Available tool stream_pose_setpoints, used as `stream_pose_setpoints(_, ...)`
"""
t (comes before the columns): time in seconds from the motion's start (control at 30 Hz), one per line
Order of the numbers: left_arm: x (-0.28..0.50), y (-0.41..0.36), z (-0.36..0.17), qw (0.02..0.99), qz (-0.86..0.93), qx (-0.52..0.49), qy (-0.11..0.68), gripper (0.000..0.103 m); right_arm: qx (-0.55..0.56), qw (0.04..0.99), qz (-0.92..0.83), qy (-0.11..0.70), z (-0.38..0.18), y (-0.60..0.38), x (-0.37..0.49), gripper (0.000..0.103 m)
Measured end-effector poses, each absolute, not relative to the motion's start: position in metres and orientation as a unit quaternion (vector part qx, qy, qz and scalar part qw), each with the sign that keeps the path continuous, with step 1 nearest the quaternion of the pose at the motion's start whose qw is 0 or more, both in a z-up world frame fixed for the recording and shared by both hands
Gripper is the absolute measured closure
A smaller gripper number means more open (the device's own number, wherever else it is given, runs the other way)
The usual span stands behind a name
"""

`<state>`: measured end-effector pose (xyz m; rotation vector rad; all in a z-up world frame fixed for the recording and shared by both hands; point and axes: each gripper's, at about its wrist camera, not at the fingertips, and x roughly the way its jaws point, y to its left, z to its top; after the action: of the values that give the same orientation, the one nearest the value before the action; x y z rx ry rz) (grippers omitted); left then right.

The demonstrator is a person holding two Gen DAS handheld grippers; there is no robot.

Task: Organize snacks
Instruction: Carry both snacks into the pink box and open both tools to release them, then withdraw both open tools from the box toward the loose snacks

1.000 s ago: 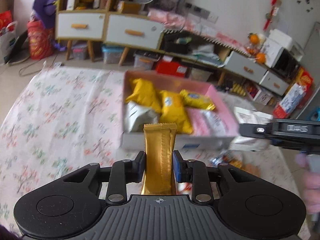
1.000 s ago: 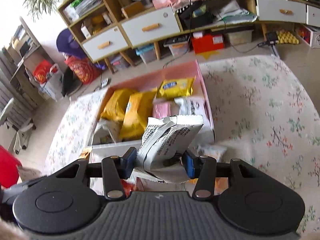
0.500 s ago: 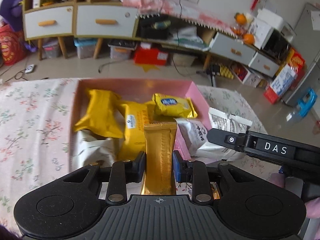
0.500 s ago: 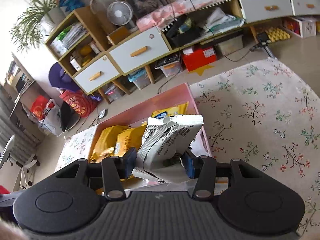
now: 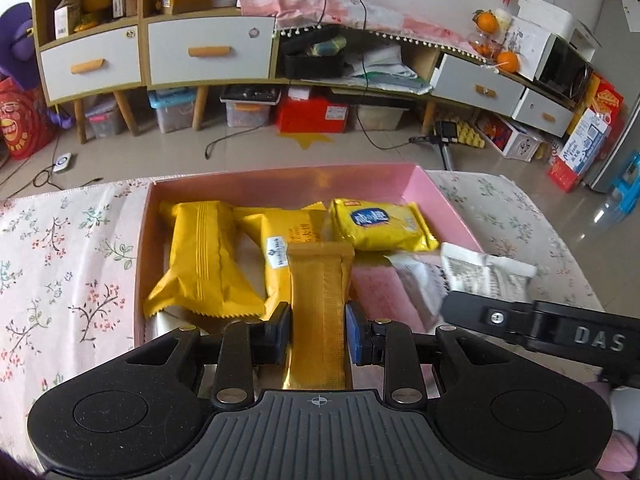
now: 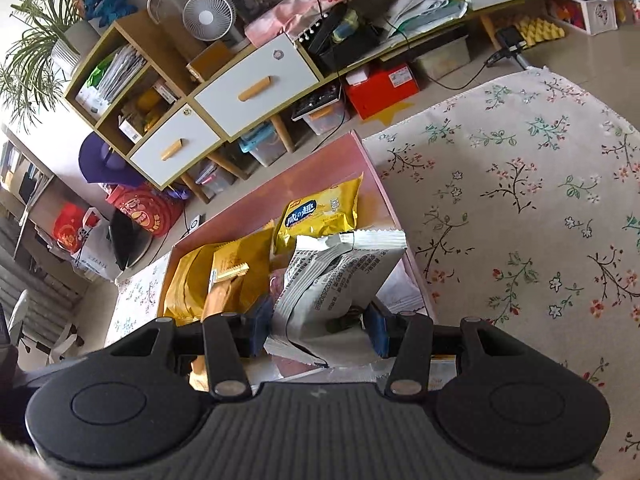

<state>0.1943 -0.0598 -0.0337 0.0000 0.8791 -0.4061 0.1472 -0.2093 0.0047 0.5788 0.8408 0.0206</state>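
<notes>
Left gripper (image 5: 319,334): jaws clamped on gold snack bar (image 5: 320,300), upright, over near edge of pink box (image 5: 448,208). Right gripper (image 6: 316,330): jaws clamped on white printed packet (image 6: 340,280), over box's right side. Box, on floral table (image 6: 520,200), holds yellow packets (image 5: 200,260)

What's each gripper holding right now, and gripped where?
Left gripper clamps the gold bar packet across its lower half. Right gripper clamps the white printed packet near its lower end.
</notes>
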Motion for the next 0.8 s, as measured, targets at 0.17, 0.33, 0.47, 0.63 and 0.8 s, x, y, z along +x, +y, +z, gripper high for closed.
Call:
stream_pose_setpoints(0.17, 0.19, -0.062, -0.048, 0.887, -0.199, 0.011, 0.417, 0.077, 0.253, 0.884, -0.007, 0.393, 0.005, -0.206, 0.15, 0.058)
stream_pose_setpoints(0.33, 0.188, -0.063, -0.047, 0.885, -0.211, 0.007, 0.415, 0.077, 0.246, 0.886, -0.003, 0.394, 0.004, -0.206, 0.153, 0.057)
stream_pose_setpoints(0.47, 0.184, -0.065, -0.043, 0.884, -0.216, 0.007, 0.415, 0.069, 0.256, 0.882, 0.009, 0.395, 0.004, -0.208, 0.153, 0.053)
stream_pose_setpoints(0.63, 0.175, -0.064, -0.037, 0.886, -0.21, 0.003, 0.413, 0.044, 0.282, 0.88, 0.003, 0.382, 0.01, -0.216, 0.149, 0.041)
stream_pose_setpoints(0.8, 0.16, -0.06, -0.022, 0.891, -0.208, 0.002, 0.405, 0.031, 0.279, 0.884, 0.008, 0.376, 0.02, -0.219, 0.144, 0.031)
